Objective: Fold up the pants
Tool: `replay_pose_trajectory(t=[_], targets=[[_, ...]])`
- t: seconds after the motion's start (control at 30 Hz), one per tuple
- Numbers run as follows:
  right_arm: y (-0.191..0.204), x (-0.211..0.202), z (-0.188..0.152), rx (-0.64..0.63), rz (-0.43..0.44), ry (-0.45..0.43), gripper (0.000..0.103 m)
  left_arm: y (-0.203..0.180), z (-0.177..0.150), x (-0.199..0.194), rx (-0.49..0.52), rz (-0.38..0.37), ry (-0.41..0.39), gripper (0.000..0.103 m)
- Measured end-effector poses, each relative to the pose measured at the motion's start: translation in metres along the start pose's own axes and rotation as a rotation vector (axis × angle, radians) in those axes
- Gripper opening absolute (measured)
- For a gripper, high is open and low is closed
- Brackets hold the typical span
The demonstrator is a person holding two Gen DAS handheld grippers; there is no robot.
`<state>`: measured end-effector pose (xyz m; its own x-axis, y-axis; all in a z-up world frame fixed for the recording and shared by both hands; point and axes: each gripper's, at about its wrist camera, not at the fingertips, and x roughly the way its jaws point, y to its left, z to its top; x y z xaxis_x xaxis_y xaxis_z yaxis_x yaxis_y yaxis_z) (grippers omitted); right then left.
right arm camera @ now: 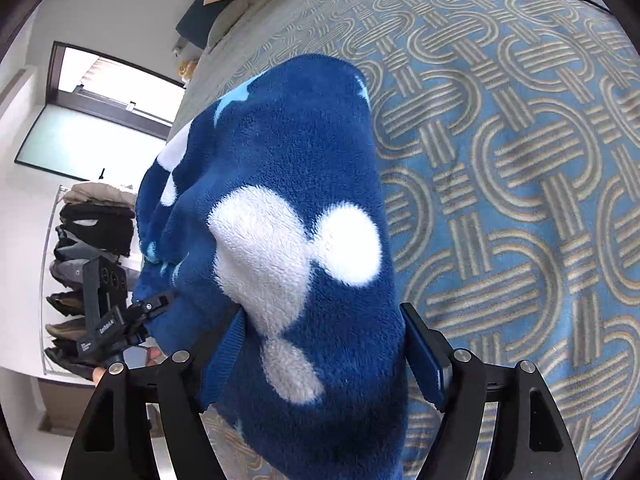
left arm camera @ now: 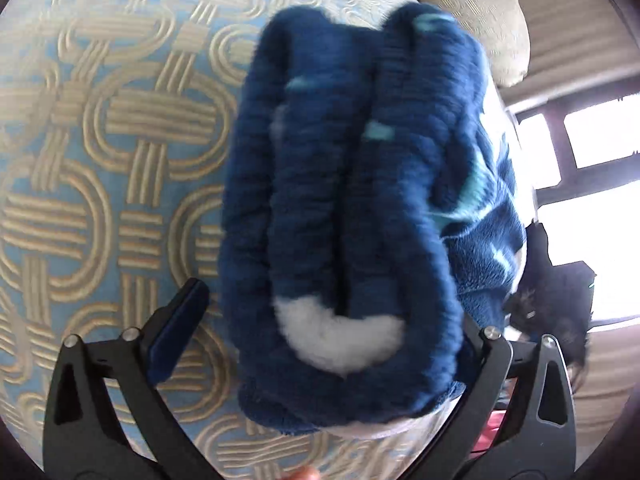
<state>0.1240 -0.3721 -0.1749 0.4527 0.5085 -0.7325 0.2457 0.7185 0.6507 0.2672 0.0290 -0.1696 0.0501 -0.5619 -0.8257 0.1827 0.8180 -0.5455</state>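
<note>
The pants (left arm camera: 352, 184) are dark blue fleece with white and light blue patches. In the left wrist view they are bunched in thick folds between the fingers of my left gripper (left arm camera: 324, 320), whose jaws stand wide apart; the left pad (left arm camera: 176, 332) is bare and the right finger is hidden behind the fleece. In the right wrist view the pants (right arm camera: 280, 208) fill the space between the fingers of my right gripper (right arm camera: 324, 344), jaws wide, the fabric draped over them above the bed. The left gripper (right arm camera: 120, 320) also shows at the lower left, at the fabric's edge.
A blue bedspread (right arm camera: 520, 160) with a beige loop pattern lies under the pants. A beige pillow (left arm camera: 480, 8) sits at the bed's far end. A window (left arm camera: 592, 140) and a shelf of folded clothes (right arm camera: 92, 240) stand beside the bed.
</note>
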Motion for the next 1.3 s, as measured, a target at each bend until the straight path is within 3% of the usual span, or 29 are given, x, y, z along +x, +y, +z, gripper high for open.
replay_pose_trajectory(t=[0.3,0.7,0.93,0.97,1.0,1.03,1.1,1.13,1.3], targets=[[0.001,0.021,0.011,0.044,0.034,0.043,0.085,-0.012,0.007,0.009,0.005,-0.002,0.028,0.103],[0.021,0.043,0.002,-0.018,-0.003,0.015,0.1,-0.033,0.011,0.021,0.07,0.039,-0.053,0.103],[0.03,0.054,0.0,-0.017,0.019,0.004,0.101,-0.021,0.009,0.017,0.067,0.034,-0.085,0.103],[0.03,0.053,-0.001,-0.013,0.018,-0.002,0.095,-0.022,0.008,0.017,0.076,0.04,-0.096,0.103],[0.031,0.052,-0.002,-0.021,0.007,-0.012,0.069,-0.025,0.006,0.017,0.089,0.041,-0.11,0.103],[0.032,0.05,-0.002,-0.034,0.021,-0.01,0.061,-0.028,0.003,0.016,0.111,0.033,-0.124,0.102],[0.039,0.045,-0.004,-0.035,0.03,-0.018,0.043,-0.031,-0.001,0.013,0.138,-0.026,-0.147,0.084],[0.045,0.04,-0.005,-0.058,0.025,-0.033,0.042,-0.033,-0.003,0.011,0.134,-0.065,-0.149,0.076],[0.075,0.022,-0.011,-0.132,-0.02,-0.092,0.039,-0.042,-0.011,-0.009,0.176,-0.061,-0.202,0.058]])
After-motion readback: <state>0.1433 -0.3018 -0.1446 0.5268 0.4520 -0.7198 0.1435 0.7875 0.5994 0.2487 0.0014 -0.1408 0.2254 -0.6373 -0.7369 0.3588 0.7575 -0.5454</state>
